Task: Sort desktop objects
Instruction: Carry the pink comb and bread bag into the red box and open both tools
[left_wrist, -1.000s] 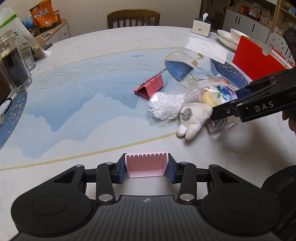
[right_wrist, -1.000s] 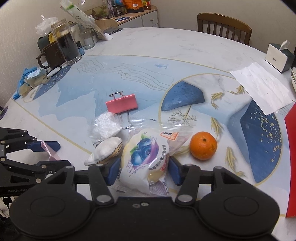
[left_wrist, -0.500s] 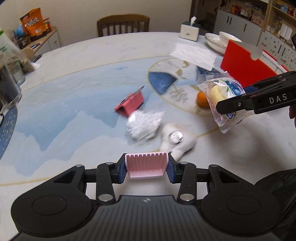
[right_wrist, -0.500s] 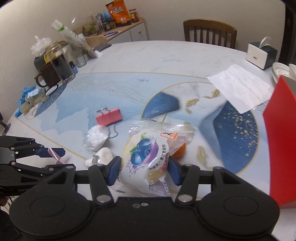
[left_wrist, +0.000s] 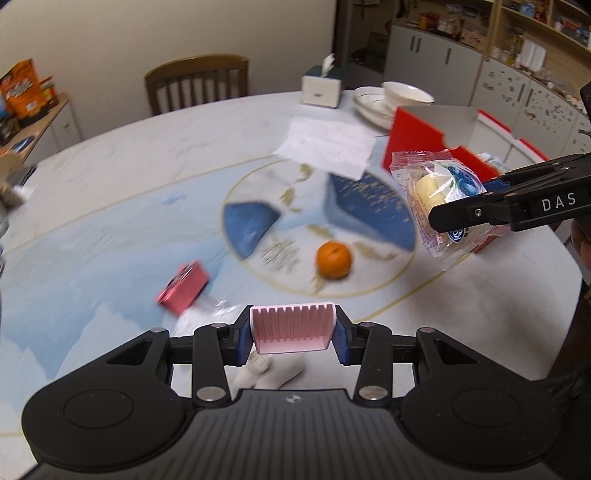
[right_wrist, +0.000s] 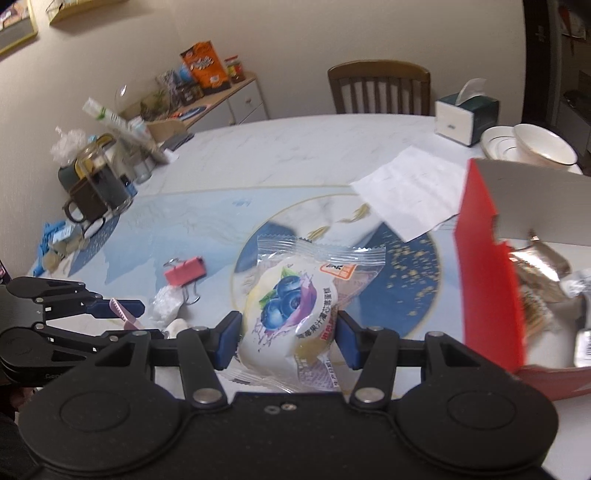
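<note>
Left gripper (left_wrist: 292, 328), left wrist view: pads pinch a pink ribbed comb-like piece (left_wrist: 291, 326), carried above the table (left_wrist: 110, 177). Unsorted on the table: orange (left_wrist: 333, 259) near the centre, pink binder clip (left_wrist: 183, 287), blurred clear bag beside it, white plush item (left_wrist: 271, 371) under the jaws. Right gripper (left_wrist: 456, 212) holds the blueberry snack packet (left_wrist: 445, 201) in the air, in front of the red box (left_wrist: 413, 140) at the far right edge. Right wrist view: right gripper (right_wrist: 288, 339) clamped on the packet (right_wrist: 291, 314); open box (right_wrist: 487, 280) just to its right already holds wrapped snacks. Judgement: sorting is partway through, two items in transit, at least four left on the table.
</note>
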